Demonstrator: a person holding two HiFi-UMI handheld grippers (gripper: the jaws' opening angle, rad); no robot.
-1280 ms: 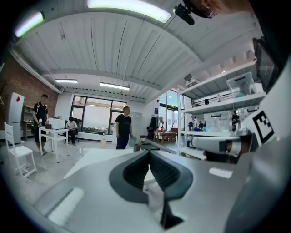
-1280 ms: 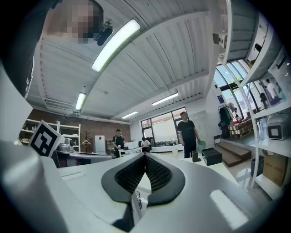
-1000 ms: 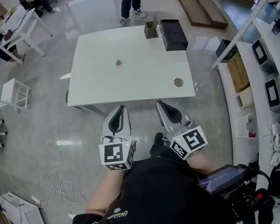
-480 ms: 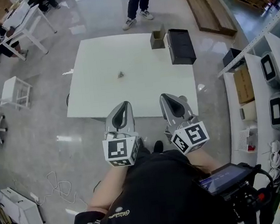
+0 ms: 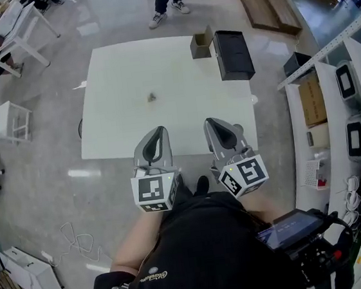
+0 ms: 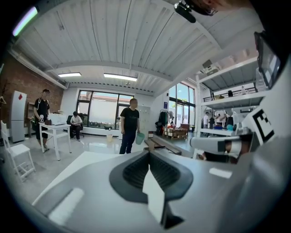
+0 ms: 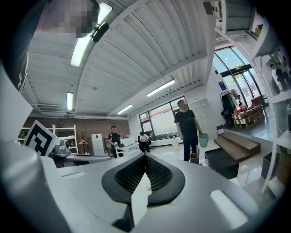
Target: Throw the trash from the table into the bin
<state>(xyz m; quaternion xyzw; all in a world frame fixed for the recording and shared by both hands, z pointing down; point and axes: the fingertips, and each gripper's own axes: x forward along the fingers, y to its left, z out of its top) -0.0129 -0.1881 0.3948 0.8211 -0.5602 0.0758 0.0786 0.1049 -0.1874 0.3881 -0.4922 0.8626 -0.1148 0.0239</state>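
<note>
The white table (image 5: 159,72) fills the middle of the floor, with a black bin (image 5: 233,53) at its far right corner and a small cardboard box (image 5: 199,44) just left of the bin. The left gripper (image 5: 159,131) and right gripper (image 5: 211,123) hang side by side over the table's near edge, both clenched with nothing between the jaws. The trash (image 5: 152,98), a small dark scrap, lies alone near the table's middle, well apart from both grippers.

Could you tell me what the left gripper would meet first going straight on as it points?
Probably the white table top, near the small dark scrap of trash; depth is unclear.
</note>
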